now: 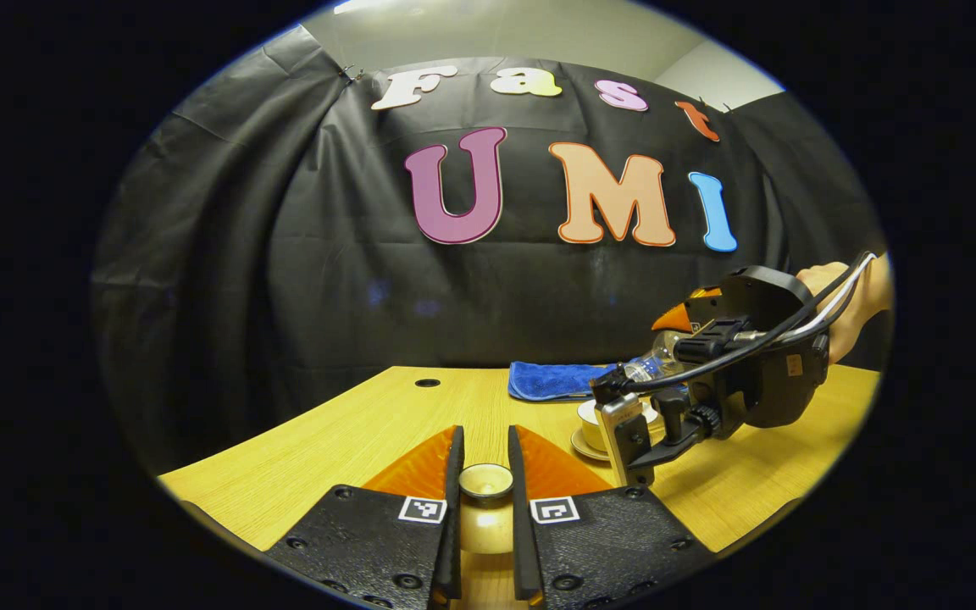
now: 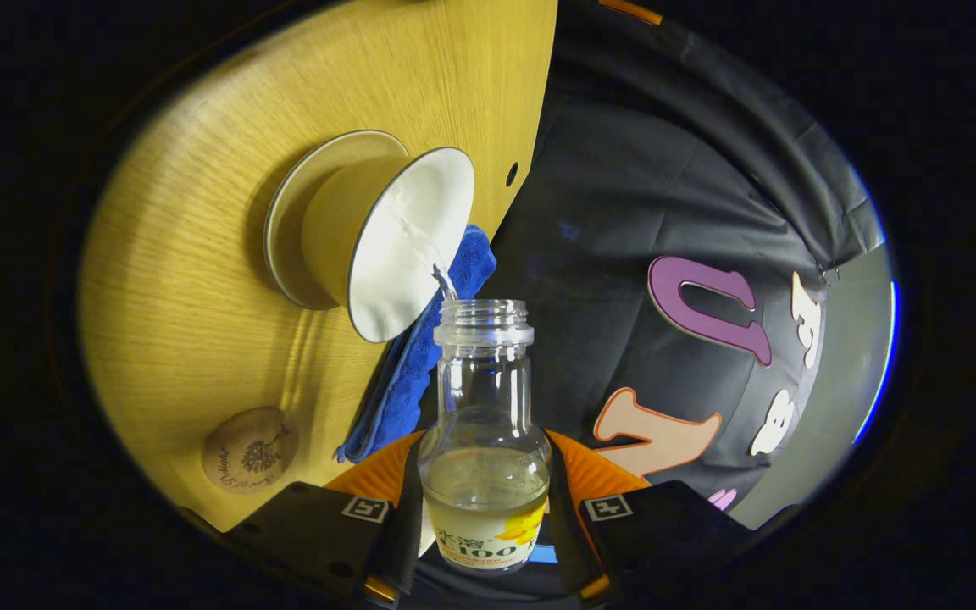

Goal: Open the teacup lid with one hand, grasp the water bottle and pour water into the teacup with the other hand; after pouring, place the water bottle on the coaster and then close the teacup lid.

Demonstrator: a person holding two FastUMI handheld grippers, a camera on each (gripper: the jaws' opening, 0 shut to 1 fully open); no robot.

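The left gripper (image 1: 485, 462) is clenching the teacup lid (image 1: 485, 483) by its knob, both fingers pressing on it from either side with only the knob's width between them. It is holding the lid apart from the teacup (image 1: 600, 424), nearer the table's front edge than the cup.

The right gripper (image 2: 484, 500) is grasping the water bottle (image 2: 485, 440) around its lower body, a finger pressing on each side, the jaws spread to the bottle's width. The bottle is tipped over, its open mouth sitting just at the teacup's (image 2: 386, 241) rim, and a thin stream of water (image 2: 444, 284) is running from the mouth into the white inside of the cup. Water is filling roughly the lower part of the bottle, though the label makes the level hard to judge.

The teacup is standing on its saucer (image 2: 289, 212) on the wooden table (image 2: 191, 254). A blue cloth (image 2: 420, 356) is lying just behind the saucer, toward the wall. The round coaster (image 2: 251, 450) is lying well apart from the teacup, with bare tabletop between them. In the left gripper view, bare wood is stretching from the teacup toward the table's edge, and a hand (image 1: 844, 305) is holding the right gripper above the cup.
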